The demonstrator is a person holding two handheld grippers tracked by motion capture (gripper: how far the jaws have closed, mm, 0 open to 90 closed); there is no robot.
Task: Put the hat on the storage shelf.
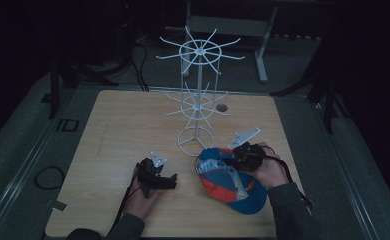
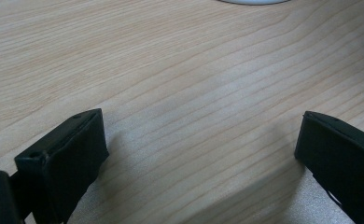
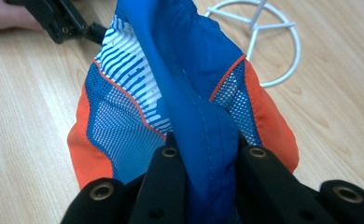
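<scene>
Worktop [image 1: 128, 125]: pale wood-grain board, seen in the high view; bare grain is seen between the jaws in the left gripper view.
Rack [image 1: 198, 95]: white wire stand, upright at the middle of the worktop, with two tiers of radiating arms and a ring base [image 3: 269, 42]; the ring lies just beside the cap.
Cap [image 1: 230, 182]: blue and orange, with mesh panels and a white-striped lining; it is placed at the near right of the worktop, open side turned up, its blue fabric [image 3: 189, 93] raised at the right gripper.
Right gripper [image 3: 206, 154]: held in the right hand [image 1: 270, 170]; jaws are pressed onto a fold of the cap's blue fabric.
Left gripper [image 1: 158, 177]: held low over the worktop, left of the cap and apart from it; jaws are spread wide with nothing between them.
Dark round disc [image 1: 222, 107]: lying beyond the rack.
</scene>
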